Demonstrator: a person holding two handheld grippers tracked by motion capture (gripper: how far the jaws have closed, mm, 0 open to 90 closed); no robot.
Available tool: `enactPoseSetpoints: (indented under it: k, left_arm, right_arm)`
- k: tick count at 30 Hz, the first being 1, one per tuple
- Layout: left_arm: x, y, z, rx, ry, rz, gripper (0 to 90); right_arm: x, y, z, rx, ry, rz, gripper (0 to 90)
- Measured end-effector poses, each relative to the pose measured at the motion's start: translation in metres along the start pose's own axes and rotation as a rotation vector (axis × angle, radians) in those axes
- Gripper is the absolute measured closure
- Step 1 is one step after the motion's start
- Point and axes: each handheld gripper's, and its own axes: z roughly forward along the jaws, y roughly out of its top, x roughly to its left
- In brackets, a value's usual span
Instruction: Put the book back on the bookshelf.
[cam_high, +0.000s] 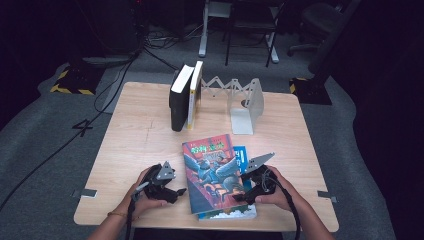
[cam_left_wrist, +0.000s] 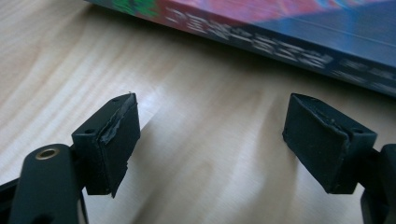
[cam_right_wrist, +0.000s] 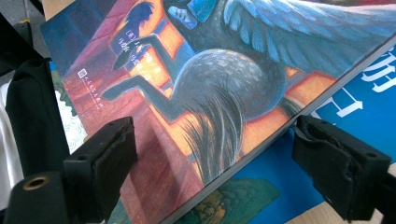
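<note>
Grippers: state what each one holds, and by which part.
Nothing is held. The left gripper is open over bare table; the right gripper is open over the top book.

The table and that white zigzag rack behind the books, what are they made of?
The table looks like pale wood or a wood-look laminate: light grain lines run across a smooth, slightly shiny top in the left gripper view. The rack seems to be thin sheet metal painted matt white, judging by its flat folded end plate and scissor-like links, though hard plastic cannot be ruled out.
</note>
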Motion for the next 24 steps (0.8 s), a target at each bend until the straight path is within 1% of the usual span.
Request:
enactPoseSetpoints:
  k: [2, 5, 6, 8, 10, 16, 20, 21, 24]
  left_arm:
    - [0.008, 0.005, 0.005, -0.001, 0.013, -0.015, 18.8]
    - [0.015, 0.011, 0.011, -0.002, 0.011, -0.013, 18.8]
    - [0.018, 0.014, 0.013, -0.003, 0.008, -0.011, 18.8]
    - [0.021, 0.016, 0.015, 0.003, 0.000, 0.000, 17.1]
    - [0.025, 0.018, 0.017, 0.007, -0.011, 0.008, 15.8]
    - [0.025, 0.018, 0.017, 0.006, -0.010, 0.010, 16.0]
    - [0.025, 0.018, 0.017, 0.006, -0.006, 0.006, 16.0]
    - [0.024, 0.018, 0.016, 0.005, -0.004, 0.005, 16.2]
    - [0.024, 0.018, 0.016, 0.004, -0.003, 0.004, 16.5]
  right_arm:
    - [0.000, 0.002, 0.001, 0.013, 0.000, -0.005, 12.5]
    - [0.000, 0.005, 0.001, 0.035, -0.006, -0.021, 11.9]
    - [0.000, 0.005, 0.001, 0.034, -0.008, -0.024, 11.9]
    - [0.000, 0.006, 0.001, 0.027, -0.013, -0.015, 12.1]
    - [-0.001, 0.007, 0.002, 0.016, -0.018, -0.018, 12.4]
    - [-0.003, 0.008, 0.002, 0.002, -0.024, -0.024, 13.9]
    - [-0.007, 0.011, 0.003, -0.024, -0.035, -0.035, 15.4]
    - [-0.008, 0.012, 0.004, -0.035, -0.038, -0.031, 16.0]
    - [-0.011, 0.016, 0.005, -0.047, -0.054, -0.038, 16.6]
